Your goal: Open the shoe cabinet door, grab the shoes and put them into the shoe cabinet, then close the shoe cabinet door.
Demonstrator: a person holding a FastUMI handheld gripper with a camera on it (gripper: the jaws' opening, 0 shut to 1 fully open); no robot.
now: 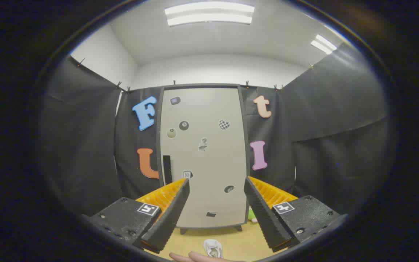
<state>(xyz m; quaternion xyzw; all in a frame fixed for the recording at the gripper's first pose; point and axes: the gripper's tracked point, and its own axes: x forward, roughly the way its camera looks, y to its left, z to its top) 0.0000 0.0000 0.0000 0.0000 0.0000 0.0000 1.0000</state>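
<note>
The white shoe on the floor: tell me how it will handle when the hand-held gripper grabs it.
The white shoe looks small, so probably light. It appears soft, so it may squash somewhat between the fingers. Lying flat on the floor before the shoe cabinet, it seems unlikely to roll. The hand-held gripper is open.

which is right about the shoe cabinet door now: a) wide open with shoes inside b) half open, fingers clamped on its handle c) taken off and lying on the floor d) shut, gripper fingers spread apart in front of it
d: the shoe cabinet door sits flush in its frame, black handle untouched, and the gripper is open, its fingers short of the cabinet holding nothing.
</note>
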